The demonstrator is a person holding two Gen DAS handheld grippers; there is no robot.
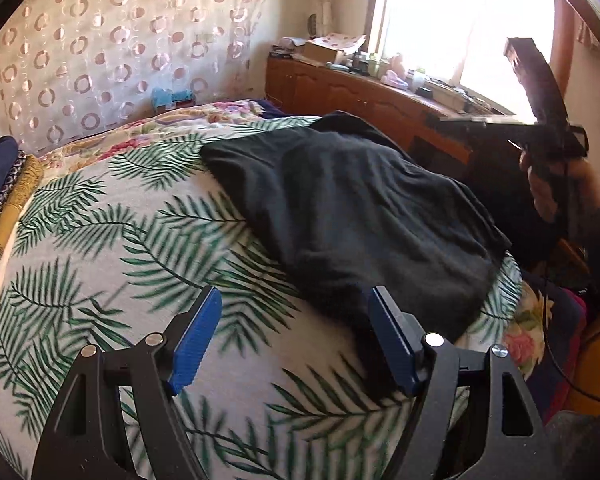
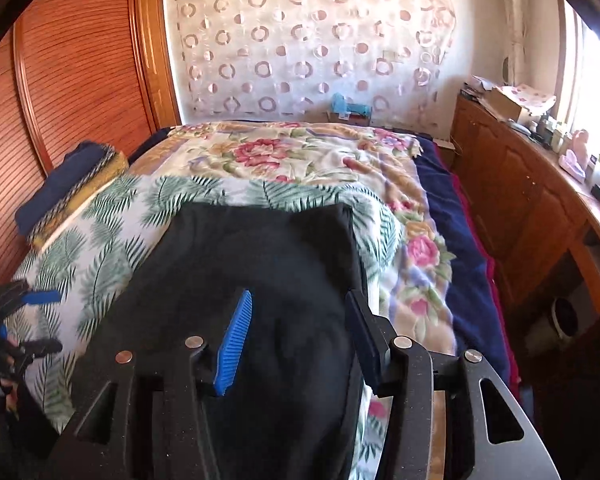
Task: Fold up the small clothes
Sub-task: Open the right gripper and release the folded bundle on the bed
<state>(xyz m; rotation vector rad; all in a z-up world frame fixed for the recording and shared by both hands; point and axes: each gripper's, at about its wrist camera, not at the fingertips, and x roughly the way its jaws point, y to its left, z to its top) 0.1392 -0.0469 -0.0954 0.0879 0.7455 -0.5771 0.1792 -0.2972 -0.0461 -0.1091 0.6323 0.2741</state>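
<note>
A black garment point(image 1: 360, 216) lies spread on the palm-leaf bed cover point(image 1: 112, 240), near the bed's right edge. My left gripper point(image 1: 296, 300) is open and empty, just short of the garment's near corner. In the right wrist view the same garment point(image 2: 260, 260) lies under my right gripper point(image 2: 300, 304), which is open and empty above its near part. The right gripper also shows raised at the right of the left wrist view point(image 1: 540, 112). The left gripper shows at the left edge of the right wrist view point(image 2: 28, 308).
A stack of folded clothes point(image 2: 68, 188) sits at the bed's left side. A floral blanket point(image 2: 300, 152) covers the far half of the bed. A wooden cabinet point(image 2: 520, 188) with clutter runs along the right, under a window. A wooden wardrobe point(image 2: 60, 80) stands on the left.
</note>
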